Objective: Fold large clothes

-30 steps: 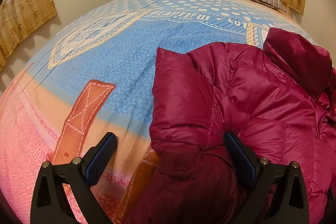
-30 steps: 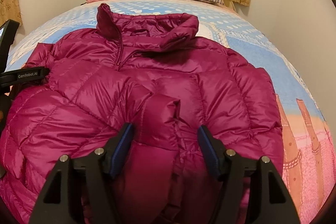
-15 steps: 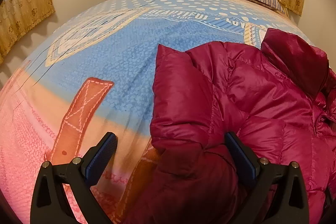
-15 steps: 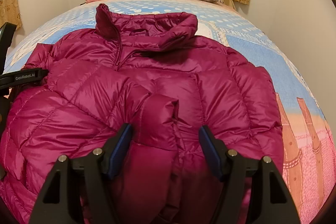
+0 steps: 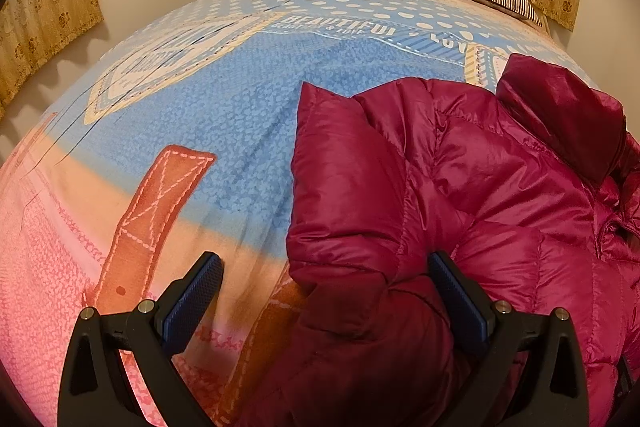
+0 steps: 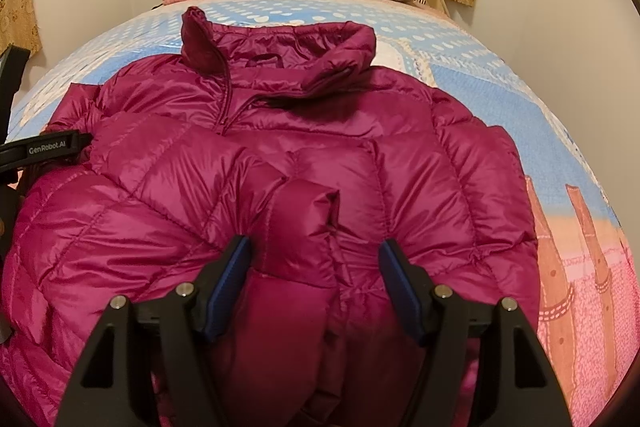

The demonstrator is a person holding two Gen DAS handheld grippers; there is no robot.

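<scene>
Almost nothing has shifted since a second ago. Left view: my left claw (image 5: 324,291), spread wide, straddles the side edge of the glossy magenta quilted down jacket (image 5: 460,195) lying on the blue-and-pink printed bedspread (image 5: 208,115); open bed lies left. Right view: my right claw (image 6: 314,279), spread, straddles the folded-in sleeve (image 6: 304,227). Slippery puffy fabric could spring open.

Jacket (image 6: 320,155) hem cut off at right-wrist frame bottom; right side cut off in left-wrist view. Bedspread beneath hidden.
</scene>
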